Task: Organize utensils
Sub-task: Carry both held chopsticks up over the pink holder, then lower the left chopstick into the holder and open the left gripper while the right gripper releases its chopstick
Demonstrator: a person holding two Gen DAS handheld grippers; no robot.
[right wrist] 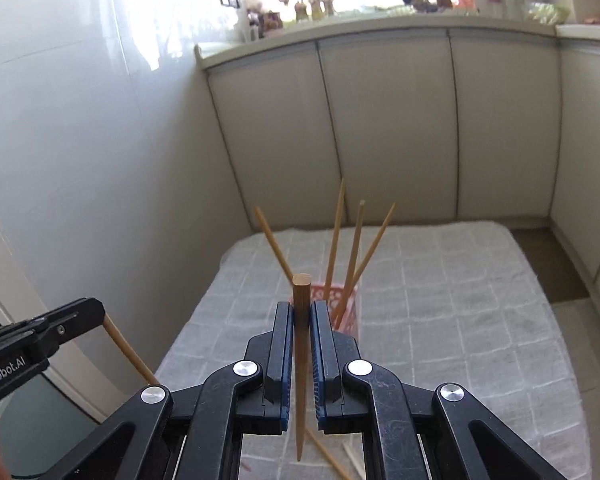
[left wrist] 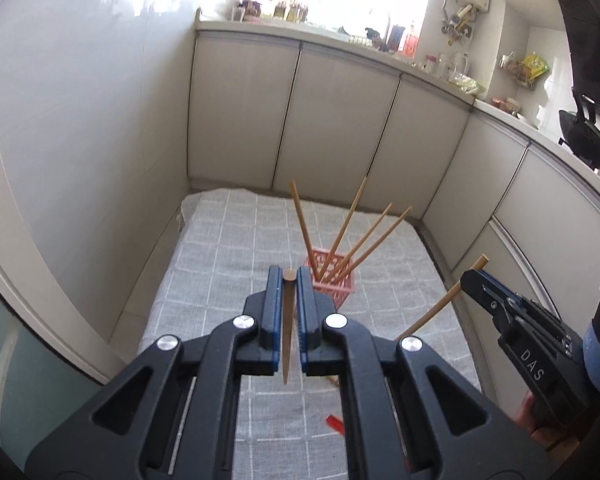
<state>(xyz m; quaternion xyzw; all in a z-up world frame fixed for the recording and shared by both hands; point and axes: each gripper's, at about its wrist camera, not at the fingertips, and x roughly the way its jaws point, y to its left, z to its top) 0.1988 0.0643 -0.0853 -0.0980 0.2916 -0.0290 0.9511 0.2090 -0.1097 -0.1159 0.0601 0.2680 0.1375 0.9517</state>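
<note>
both clamped on one chopstick each: left gripper (left wrist: 289, 276), right gripper (right wrist: 301, 307). pink basket (left wrist: 338, 280) at twelve o'clock, probably four chopsticks inside; lower tips steeply, avoiding those.

A pink slotted basket (left wrist: 334, 280) stands upright mid-bench, with 4 wooden chopsticks (left wrist: 342, 232) fanned out of it, leaning left and right. 2 more chopsticks are lifted clear, each pinched and hanging point-down: 1 near-centre (left wrist: 287, 328), 1 to its right (right wrist: 301, 364).
</note>
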